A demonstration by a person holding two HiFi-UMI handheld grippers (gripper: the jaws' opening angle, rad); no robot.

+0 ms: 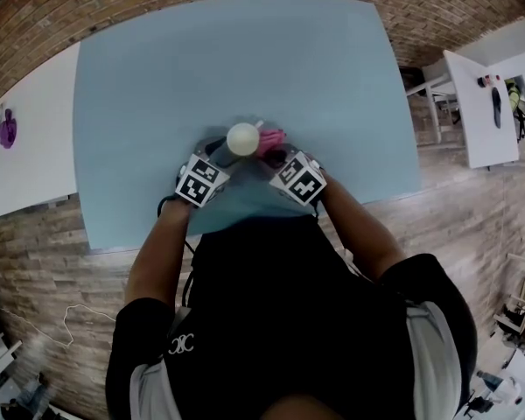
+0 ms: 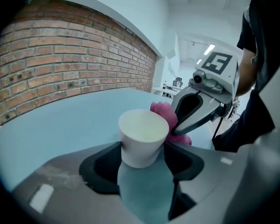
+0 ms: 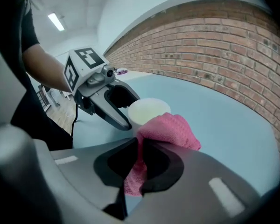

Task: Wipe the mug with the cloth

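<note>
A white mug (image 1: 243, 138) stands near the front edge of the light blue table (image 1: 245, 51). My left gripper (image 2: 142, 155) is shut on the mug (image 2: 142, 136), its jaws pressing the lower wall from both sides. A pink cloth (image 3: 170, 129) is pinched in my right gripper (image 3: 141, 146), bunched above the jaws with one end hanging below them. The cloth (image 2: 164, 113) lies against the mug's right side, at the rim. In the head view the left gripper (image 1: 227, 150) and right gripper (image 1: 276, 151) meet at the mug, close to the person's body.
Brick-patterned floor surrounds the table. A white table at the left carries a purple object (image 1: 6, 129); another white table (image 1: 477, 112) stands at the right. The blue table stretches away bare beyond the mug.
</note>
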